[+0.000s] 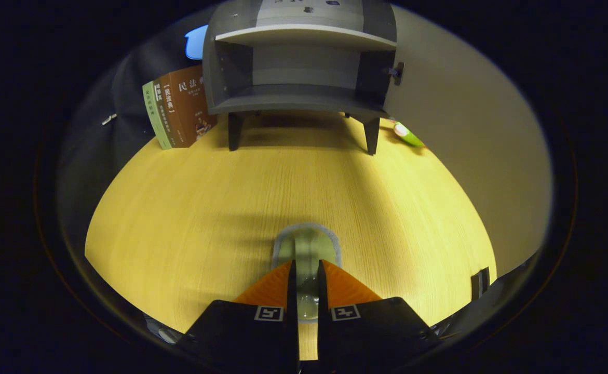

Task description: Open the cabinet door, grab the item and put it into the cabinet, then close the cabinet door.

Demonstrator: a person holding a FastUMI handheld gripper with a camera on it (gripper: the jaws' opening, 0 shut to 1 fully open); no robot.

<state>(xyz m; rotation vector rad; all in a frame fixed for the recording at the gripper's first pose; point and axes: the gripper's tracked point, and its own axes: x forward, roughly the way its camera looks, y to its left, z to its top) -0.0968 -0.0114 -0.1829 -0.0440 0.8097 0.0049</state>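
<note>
Gripping is what the gripper [307, 270] looks to be doing from where I sit: its two orange fingers [267, 285] stand close together with only a narrow gap, and a pale green, glassy item [307, 244] sits in that gap. Both fingers press against its sides, so I read it as held. The item's rounded, grey-rimmed far end sticks out just ahead of the fingertips, above the yellow wooden table [179, 218]; I cannot tell whether it touches the tabletop or is lifted off it.

Well beyond the fingers, at the far side of the table, I see the grey cabinet [298, 98] standing on short dark legs. Its front is open, and I can look straight into the lower compartment and up to a pale shelf [304, 35] above it. The open door [470, 130] swings out to the right of the cabinet, a big pale panel, with a small dark hinge fitting [396, 71] at the cabinet's right edge.

Leaning beside the cabinet's left side are two books [179, 106], one brown and one green, tilted. On the table by the cabinet's right leg lies a small green and pink object [406, 134], too small for me to make out.
</note>
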